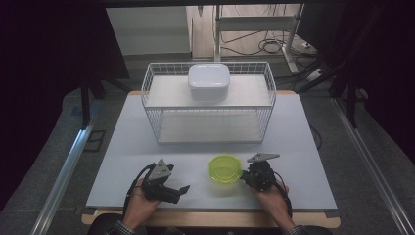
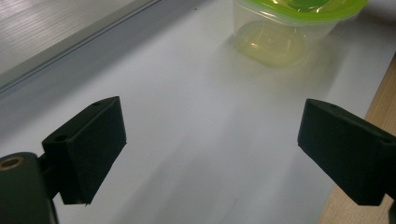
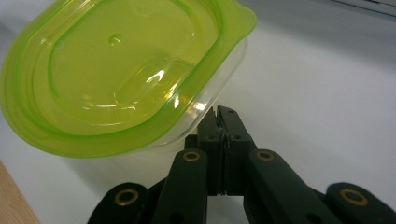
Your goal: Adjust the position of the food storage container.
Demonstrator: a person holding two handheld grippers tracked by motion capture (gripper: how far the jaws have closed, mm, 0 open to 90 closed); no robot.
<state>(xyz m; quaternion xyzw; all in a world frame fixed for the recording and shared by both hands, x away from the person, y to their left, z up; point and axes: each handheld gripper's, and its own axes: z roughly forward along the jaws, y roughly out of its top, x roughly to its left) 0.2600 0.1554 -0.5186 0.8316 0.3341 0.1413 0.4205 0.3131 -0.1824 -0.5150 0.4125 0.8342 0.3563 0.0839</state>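
Observation:
A clear plastic container with a lime-green lid (image 1: 224, 169) stands on the white table (image 1: 303, 147) near the front edge. My right gripper (image 1: 244, 177) sits just right of it. In the right gripper view its jaws are pressed together, and the gripper (image 3: 218, 114) has its tips against the container (image 3: 121, 74) under the lid's rim. I see nothing between them. My left gripper (image 1: 183, 188) lies to the container's left, pointing toward it. It is open (image 2: 210, 149), with bare table between its pads (image 2: 93, 149), and the container (image 2: 280, 37) is farther ahead.
A white wire basket (image 1: 208, 103) lies on its side at the back of the table, its opening toward me. A white lidded box (image 1: 209, 82) rests on top of it. The wooden table edge (image 2: 378, 107) runs close to the left gripper.

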